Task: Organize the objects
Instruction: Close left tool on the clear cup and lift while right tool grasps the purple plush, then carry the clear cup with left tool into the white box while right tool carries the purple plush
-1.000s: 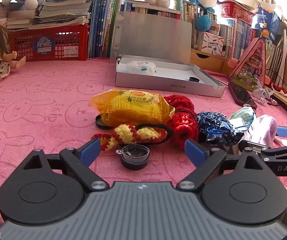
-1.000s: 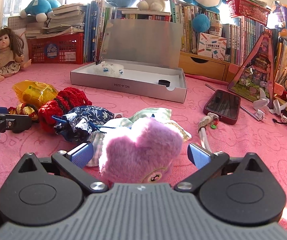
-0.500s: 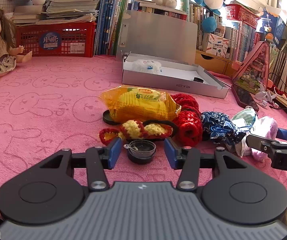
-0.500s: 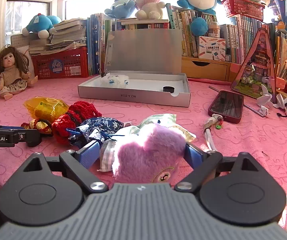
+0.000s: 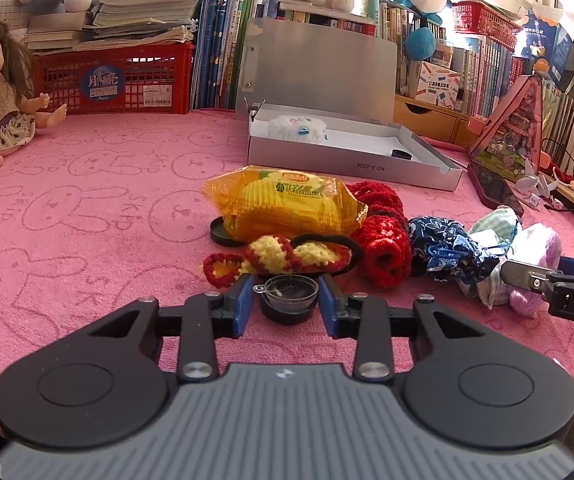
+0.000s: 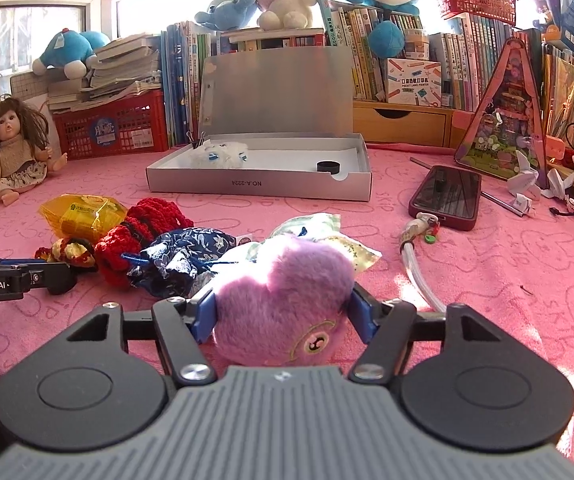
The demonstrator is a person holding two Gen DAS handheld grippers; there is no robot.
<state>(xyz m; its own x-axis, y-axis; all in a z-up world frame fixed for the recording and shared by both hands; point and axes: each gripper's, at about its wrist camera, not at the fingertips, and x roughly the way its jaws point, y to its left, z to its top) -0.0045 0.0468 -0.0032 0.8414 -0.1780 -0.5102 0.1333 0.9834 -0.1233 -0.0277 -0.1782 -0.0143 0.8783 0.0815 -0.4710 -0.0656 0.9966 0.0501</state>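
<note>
Purple plush toy (image 6: 283, 296) sits on the pink cloth (image 6: 487, 264), clamped between the right gripper (image 6: 283, 312) pads. The left gripper (image 5: 287, 300) closes on a small clear-lidded jar (image 5: 289, 298). Beyond lie crocheted pieces (image 5: 287, 256), then the open silver box (image 6: 259, 188).

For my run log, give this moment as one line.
left gripper: closing round small round case | right gripper: shut on pink plush | silver box: open

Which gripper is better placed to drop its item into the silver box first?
Right. The right gripper already squeezes the purple plush, facing the silver box. The left gripper's pads flank the small jar without clear contact.
</note>
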